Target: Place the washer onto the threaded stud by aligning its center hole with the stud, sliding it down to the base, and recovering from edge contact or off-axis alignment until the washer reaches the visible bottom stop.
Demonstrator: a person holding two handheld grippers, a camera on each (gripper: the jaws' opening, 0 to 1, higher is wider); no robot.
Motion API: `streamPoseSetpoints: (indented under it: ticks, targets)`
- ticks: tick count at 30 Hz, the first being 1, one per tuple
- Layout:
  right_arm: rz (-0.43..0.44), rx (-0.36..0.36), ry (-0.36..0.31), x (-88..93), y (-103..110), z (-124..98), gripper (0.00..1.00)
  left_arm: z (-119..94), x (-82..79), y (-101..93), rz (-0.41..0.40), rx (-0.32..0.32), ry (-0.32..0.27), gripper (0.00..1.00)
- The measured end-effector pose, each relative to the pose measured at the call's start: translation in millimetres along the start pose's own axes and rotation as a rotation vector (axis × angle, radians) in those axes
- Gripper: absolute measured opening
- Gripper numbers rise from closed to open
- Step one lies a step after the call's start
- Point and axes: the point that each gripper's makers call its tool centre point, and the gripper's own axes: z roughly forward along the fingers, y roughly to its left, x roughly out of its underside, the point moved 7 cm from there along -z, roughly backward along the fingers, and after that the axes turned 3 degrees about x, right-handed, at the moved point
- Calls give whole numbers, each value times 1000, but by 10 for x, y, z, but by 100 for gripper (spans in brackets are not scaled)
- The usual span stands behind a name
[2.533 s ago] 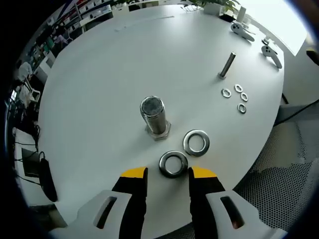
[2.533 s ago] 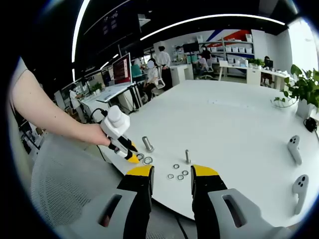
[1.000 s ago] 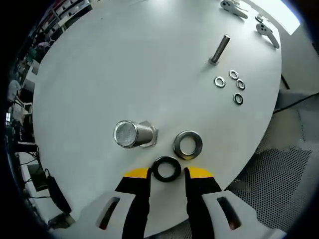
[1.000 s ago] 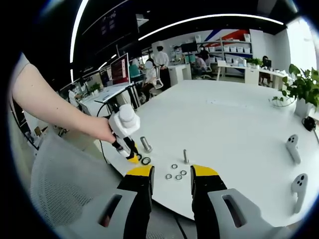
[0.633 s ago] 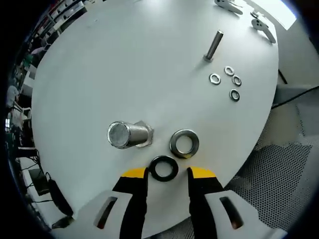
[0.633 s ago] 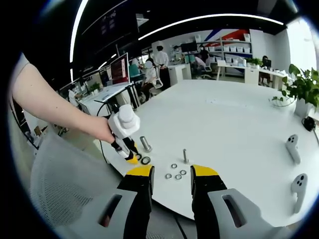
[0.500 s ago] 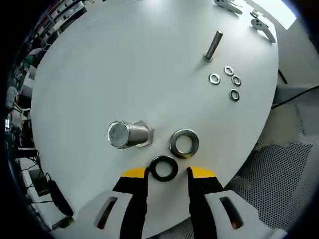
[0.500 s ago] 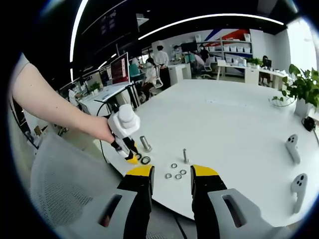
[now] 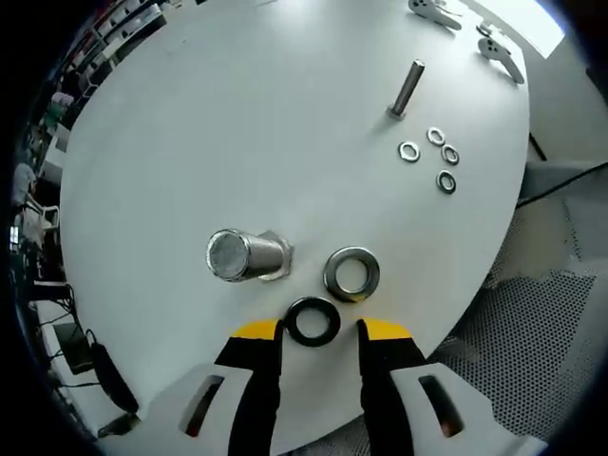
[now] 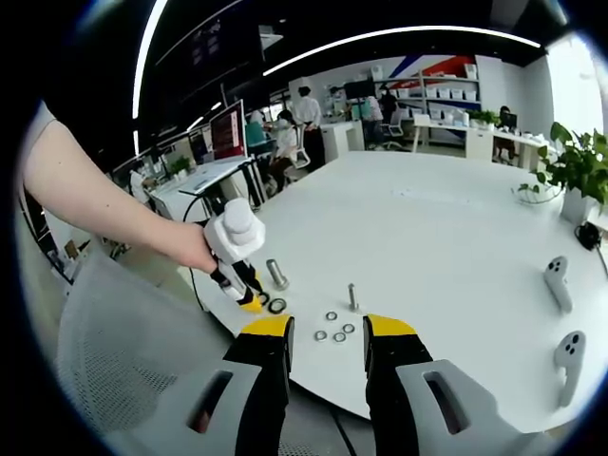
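Now the left gripper (image 9: pixel 317 328) straddles a washer, ready to pick it up.

Its jaws stand apart on either side of the dark washer (image 9: pixel 313 321) lying flat on the white table (image 9: pixel 237 123), not yet pinching it; a second, brighter washer (image 9: pixel 351 272) lies just beside, and the thick threaded stud (image 9: pixel 242 256) stands near on its hex base. The right gripper (image 10: pixel 325 332) hangs spread and empty, well back from the work. Judging by this, the grasp comes next: close on the rim, lift, then centre the hole over the stud's top before sliding down.
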Motion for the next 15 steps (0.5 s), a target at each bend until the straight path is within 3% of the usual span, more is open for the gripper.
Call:
streamPoseSetpoints:
  ticks: [8,15]
  targets:
    - [3,3,-3,-2,-8,-2,31,20,-9,6,-15,-2,11,29]
    - [4,3,-5,-3,-9,-3,31,1,27,7,-17,-5,6,21]
